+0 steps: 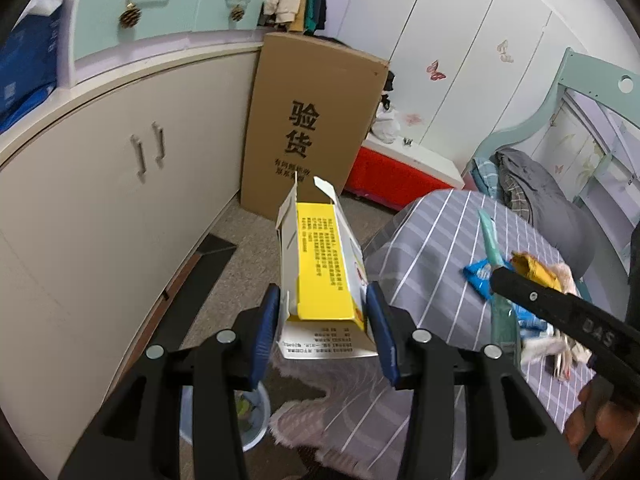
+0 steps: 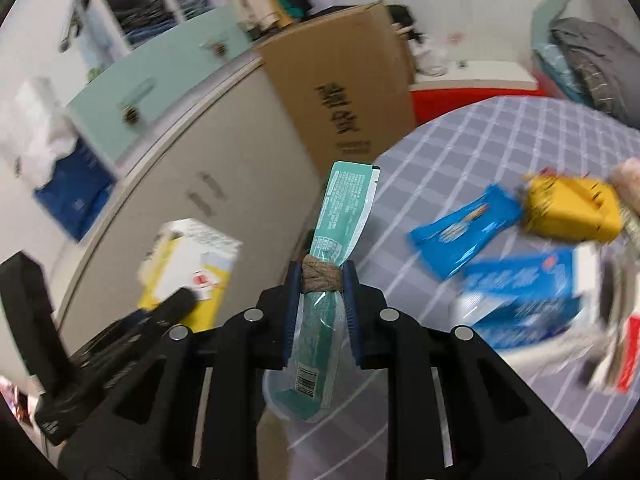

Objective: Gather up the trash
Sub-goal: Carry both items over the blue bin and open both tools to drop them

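My left gripper (image 1: 324, 300) is shut on an opened yellow and white carton (image 1: 320, 256), which stands up between the blue pads with its flaps open on top. The carton hangs over the floor beside the bed. My right gripper (image 2: 322, 276) is shut on a long teal wrapper (image 2: 344, 208) with a brown twine band around its middle. In the left wrist view that wrapper (image 1: 490, 240) sticks up from the right gripper's black finger (image 1: 532, 294). A blue wrapper (image 2: 460, 236), a yellow packet (image 2: 568, 212) and a blue pack (image 2: 524, 296) lie on the bed.
A bed with a grey checked sheet (image 1: 440, 240) fills the right. A light blue bin (image 1: 248, 412) with scraps stands on the floor below my left gripper. A tall cardboard box (image 1: 316, 120) leans by the cream cabinet (image 1: 100, 200); a red box (image 1: 384, 176) sits behind.
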A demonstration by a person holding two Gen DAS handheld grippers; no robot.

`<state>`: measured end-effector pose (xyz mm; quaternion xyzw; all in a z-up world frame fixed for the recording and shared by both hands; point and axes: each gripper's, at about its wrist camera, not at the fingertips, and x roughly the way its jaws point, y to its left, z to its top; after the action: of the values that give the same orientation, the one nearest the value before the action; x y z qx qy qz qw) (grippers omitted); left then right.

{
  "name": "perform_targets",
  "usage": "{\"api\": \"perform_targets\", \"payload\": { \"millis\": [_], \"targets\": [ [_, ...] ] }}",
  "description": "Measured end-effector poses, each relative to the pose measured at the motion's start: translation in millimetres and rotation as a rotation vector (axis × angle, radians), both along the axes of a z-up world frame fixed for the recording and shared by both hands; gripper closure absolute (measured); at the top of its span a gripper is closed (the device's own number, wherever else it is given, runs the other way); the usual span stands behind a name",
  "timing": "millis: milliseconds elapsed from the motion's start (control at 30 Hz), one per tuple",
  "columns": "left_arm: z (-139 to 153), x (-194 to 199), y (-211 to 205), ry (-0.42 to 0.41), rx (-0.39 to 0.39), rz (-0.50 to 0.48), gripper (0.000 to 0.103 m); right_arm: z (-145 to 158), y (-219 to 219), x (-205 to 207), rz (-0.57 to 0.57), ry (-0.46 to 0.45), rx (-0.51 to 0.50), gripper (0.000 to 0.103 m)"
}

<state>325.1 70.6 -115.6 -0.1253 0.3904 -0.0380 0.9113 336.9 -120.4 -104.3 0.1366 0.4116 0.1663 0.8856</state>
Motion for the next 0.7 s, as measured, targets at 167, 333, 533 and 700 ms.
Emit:
{"api": "perform_targets", "payload": {
  "millis": [167,333,533,700],
  "targets": [
    [-21.0,-30.6,30.0,0.055,0.010,0.035,0.060,-18.7,53.0,-27.1,0.103,0.023,-0.031,0.082],
    [-49.8,-54.4,57.8,0.125,0.016,0.071,0.060,-39.2,100.8,-46.0,0.181,0.044,-0.068,0.082],
    [-76.5,-68.1,78.9,0.187,0.037,0.101,0.060,-63.3,132.0,-58.9,0.216,0.078,-0.110,0.082],
    [-90.1,-64.0,85.4,0.220,0.035,0.086,0.059,-70.5,133.7,-60.4,0.188,0.078,-0.134,0.082]
  ]
}}
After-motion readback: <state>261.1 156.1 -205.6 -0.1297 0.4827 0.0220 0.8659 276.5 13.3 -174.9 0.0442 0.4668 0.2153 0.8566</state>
